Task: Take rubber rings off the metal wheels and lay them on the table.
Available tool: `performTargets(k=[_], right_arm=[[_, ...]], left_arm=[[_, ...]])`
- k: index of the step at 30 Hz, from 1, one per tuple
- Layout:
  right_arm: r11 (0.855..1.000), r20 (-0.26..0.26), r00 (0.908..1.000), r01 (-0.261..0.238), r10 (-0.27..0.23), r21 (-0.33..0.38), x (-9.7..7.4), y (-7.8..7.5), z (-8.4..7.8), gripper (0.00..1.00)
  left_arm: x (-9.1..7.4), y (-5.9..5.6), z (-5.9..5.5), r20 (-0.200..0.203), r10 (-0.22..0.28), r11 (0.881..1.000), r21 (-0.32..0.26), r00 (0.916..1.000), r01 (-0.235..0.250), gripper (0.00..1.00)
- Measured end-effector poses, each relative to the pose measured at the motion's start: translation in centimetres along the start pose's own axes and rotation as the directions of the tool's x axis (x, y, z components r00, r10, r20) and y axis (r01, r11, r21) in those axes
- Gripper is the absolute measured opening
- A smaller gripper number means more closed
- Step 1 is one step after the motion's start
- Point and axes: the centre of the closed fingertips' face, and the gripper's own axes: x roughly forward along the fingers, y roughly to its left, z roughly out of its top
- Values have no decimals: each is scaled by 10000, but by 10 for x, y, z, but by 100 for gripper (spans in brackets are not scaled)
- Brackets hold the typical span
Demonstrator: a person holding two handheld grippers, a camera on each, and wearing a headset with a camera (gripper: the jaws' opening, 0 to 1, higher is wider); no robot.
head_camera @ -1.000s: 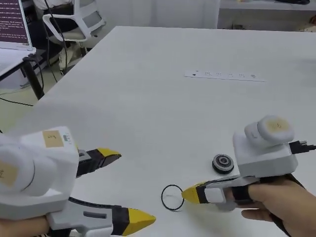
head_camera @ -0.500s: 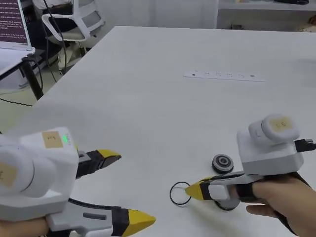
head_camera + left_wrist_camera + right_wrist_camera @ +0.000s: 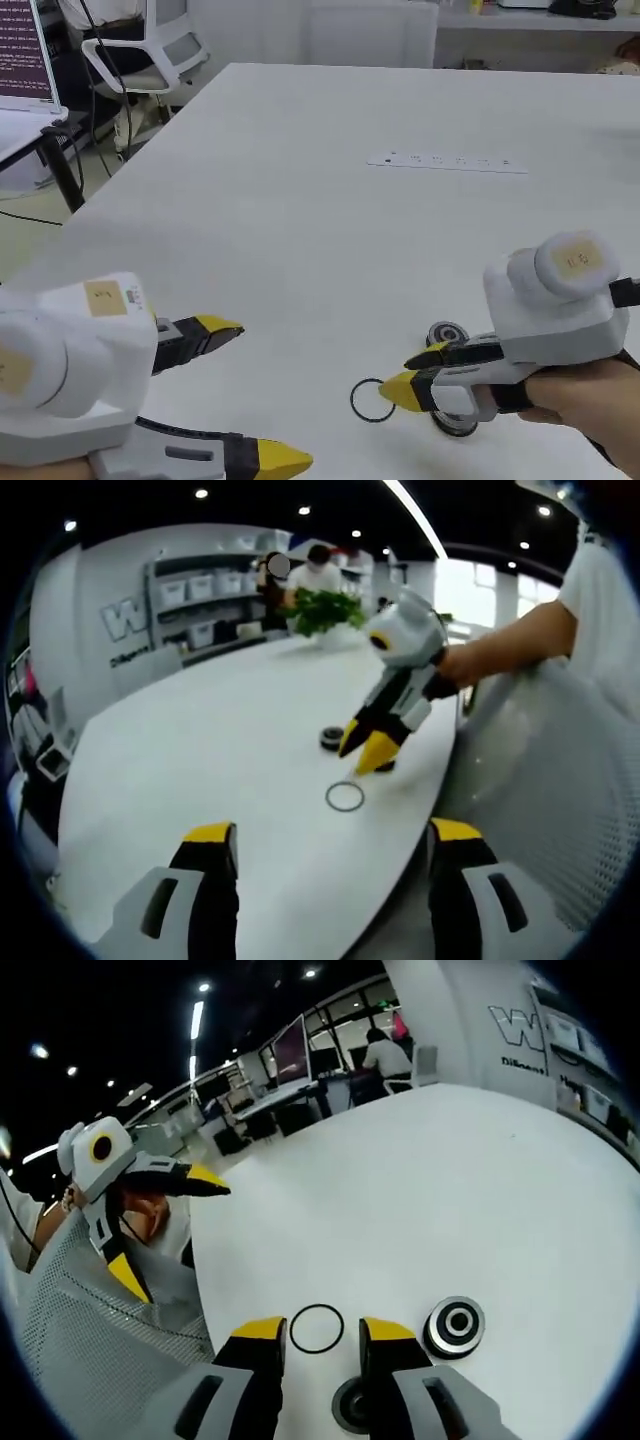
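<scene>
A thin black rubber ring (image 3: pixel 372 400) lies flat on the white table (image 3: pixel 330 230), just in front of my right gripper (image 3: pixel 408 374), which is open with nothing in it. In the right gripper view the ring (image 3: pixel 317 1328) shows between the two yellow fingertips (image 3: pixel 262 1329). One metal wheel (image 3: pixel 447 334) sits just beyond that gripper. A second wheel (image 3: pixel 456 421) lies under its jaws and is partly hidden. My left gripper (image 3: pixel 250 395) is wide open at the near left, well apart from the ring (image 3: pixel 345 796).
A white power strip (image 3: pixel 446 162) lies flat at mid-table. An office chair (image 3: pixel 140 55) and a desk with a monitor (image 3: pixel 25 55) stand off the table's far left corner. People (image 3: pixel 318 568) stand beyond a plant (image 3: pixel 328 610).
The right gripper's jaws have parted slightly and the ring now lies on the table at their tips. The head camera has shifted a little. The left gripper has stayed put.
</scene>
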Motion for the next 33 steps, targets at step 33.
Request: performTargets(k=[33], right_arm=[[9996, 363, 9993, 72, -83, 279, -62, -39, -29, 19]], left_arm=[[12, -15, 82, 566, -1498, 9644, 2284, 9871, 1333, 85]])
